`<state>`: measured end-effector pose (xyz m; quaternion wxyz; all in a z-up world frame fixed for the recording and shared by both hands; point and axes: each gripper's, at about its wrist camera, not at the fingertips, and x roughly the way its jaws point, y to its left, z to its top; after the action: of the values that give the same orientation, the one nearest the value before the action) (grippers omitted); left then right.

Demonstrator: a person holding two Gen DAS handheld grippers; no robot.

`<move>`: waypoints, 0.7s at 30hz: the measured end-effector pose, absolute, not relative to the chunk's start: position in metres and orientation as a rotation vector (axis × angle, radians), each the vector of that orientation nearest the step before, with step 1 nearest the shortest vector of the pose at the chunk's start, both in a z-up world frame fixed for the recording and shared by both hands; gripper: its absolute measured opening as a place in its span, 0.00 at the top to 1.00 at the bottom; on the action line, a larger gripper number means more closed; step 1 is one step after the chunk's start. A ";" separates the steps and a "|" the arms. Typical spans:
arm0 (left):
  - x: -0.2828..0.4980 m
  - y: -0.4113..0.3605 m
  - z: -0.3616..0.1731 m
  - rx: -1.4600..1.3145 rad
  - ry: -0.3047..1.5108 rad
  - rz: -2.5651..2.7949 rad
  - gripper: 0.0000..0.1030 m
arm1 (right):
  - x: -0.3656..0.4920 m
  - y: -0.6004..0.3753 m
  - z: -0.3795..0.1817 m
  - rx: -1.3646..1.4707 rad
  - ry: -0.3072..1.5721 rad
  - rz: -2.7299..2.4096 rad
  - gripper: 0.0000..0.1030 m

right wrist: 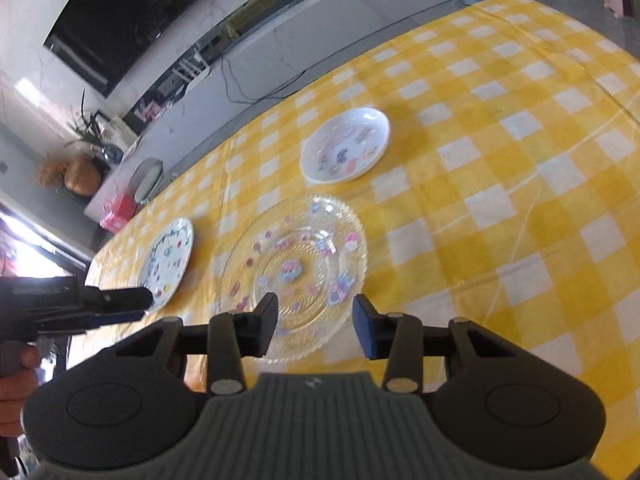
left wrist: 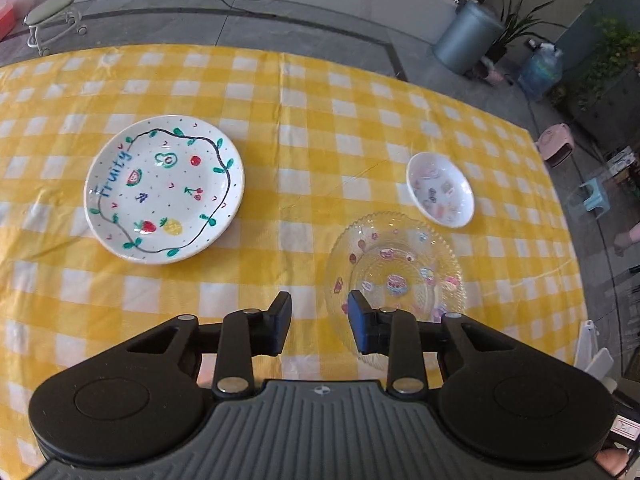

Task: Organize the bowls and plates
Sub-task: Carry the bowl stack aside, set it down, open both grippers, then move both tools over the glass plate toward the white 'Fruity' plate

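Left wrist view, item 1: left gripper (left wrist: pixel 319 322), jaws spread wide, nothing between them; held above the tablecloth (left wrist: pixel 280 120), its right finger overlapping the near rim of the glass plate in this view.

Item 2: glass plate (left wrist: pixel 400 264), clear, beaded rim, small pastel stickers; flat on the cloth just ahead and right of the left gripper.

Item 3: small dish (left wrist: pixel 440 189), white, shallow, pastel motifs inside; flat on the cloth just beyond the glass plate, rims near but apart.

Item 4: fruit plate (left wrist: pixel 164 188), white, hand-drawn fruits, a wavy dark line with green leaves, the word "Fruity" in blue; flat on the cloth, ahead and left, well apart from the other two.

Item 5: tablecloth, yellow and white check, covering the whole table.

Right wrist view, item 6: right gripper (right wrist: pixel 315 328), jaws spread wide, holding nothing; poised over the near edge of the glass plate (right wrist: pixel 296 268).

Item 7: small dish (right wrist: pixel 346 145), beyond the glass plate, apart from it.

Item 8: fruit plate (right wrist: pixel 170 262), left of the glass plate, partly behind the left gripper (right wrist: pixel 132 304), which enters from the left edge with a hand (right wrist: pixel 16 376) on its handle.

Item 9: tablecloth (right wrist: pixel 520 160), same check, somewhat blurred.

Background: stool (left wrist: pixel 54 8), grey bin (left wrist: pixel 466 36), water jug (left wrist: pixel 540 70), dark screen (right wrist: pixel 132 12) on the wall.
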<state>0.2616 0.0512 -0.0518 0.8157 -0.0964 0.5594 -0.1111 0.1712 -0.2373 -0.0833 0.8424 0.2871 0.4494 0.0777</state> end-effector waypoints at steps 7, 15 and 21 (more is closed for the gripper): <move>0.289 0.038 -0.082 -0.249 1.281 -0.207 0.65 | 0.195 -0.240 -0.096 0.530 0.917 0.140 0.62; 0.303 0.031 -0.102 -0.227 1.346 -0.175 0.65 | 0.210 -0.248 -0.114 0.532 0.962 0.141 0.77; 0.305 0.023 -0.108 -0.204 1.366 -0.176 0.75 | 0.214 -0.248 -0.119 0.576 0.981 0.179 0.88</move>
<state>0.3053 0.0234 -0.1077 0.7674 -0.0938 0.6291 -0.0813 0.2137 -0.2479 -0.1189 0.8389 0.2722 0.4637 0.0847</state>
